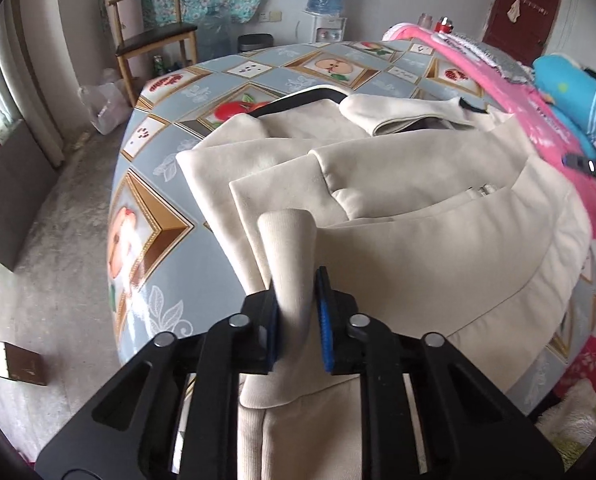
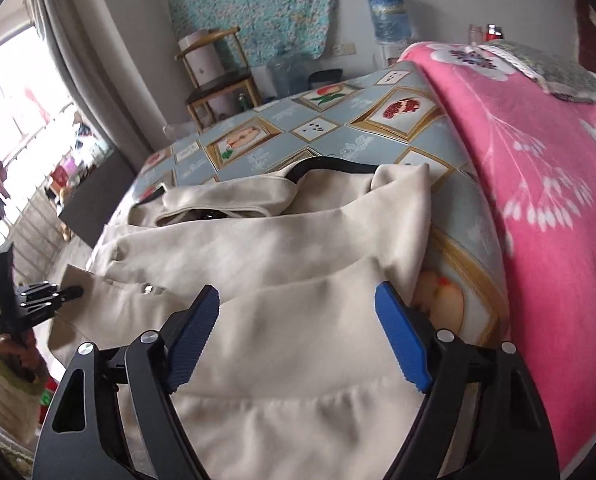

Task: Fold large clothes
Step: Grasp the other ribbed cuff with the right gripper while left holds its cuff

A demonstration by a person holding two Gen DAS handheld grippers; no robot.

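Step in hand, as judged: a fold of the cream jacket is being set up. One edge is already taken; the second grasp is not yet made.

Left gripper: jaws drawn close on a ribbed cream cuff or hem band. The band stands up between the blue pads, with its free end poking out past the fingertips. The left pad is seen against the cloth; a thin gap shows on the right side, so the pinch is read as light rather than hard. From the right wrist view, the same tool is seen at the jacket's far left edge, fingertips at the cloth.

Right gripper: jaws spread wide, nothing pinched. The jacket's near panel lies between and beneath the open fingers, and a folded edge runs across just beyond the fingertips. Whether the pads touch the cloth cannot be told. The right finger sits just beside the panel's right edge, where the patterned tablecloth shows through.

The jacket is spread on the table ahead of both tools; its black-trimmed collar end lies farthest from the fingers. A pink blanket is heaped well to the right of the right finger.

Next move, as judged:
- right jaws to be brought down and closed on the near edge, level with the left grasp
- both edges then to be lifted together and carried toward the collar
- the left pinch to be firmed first; the band could slip
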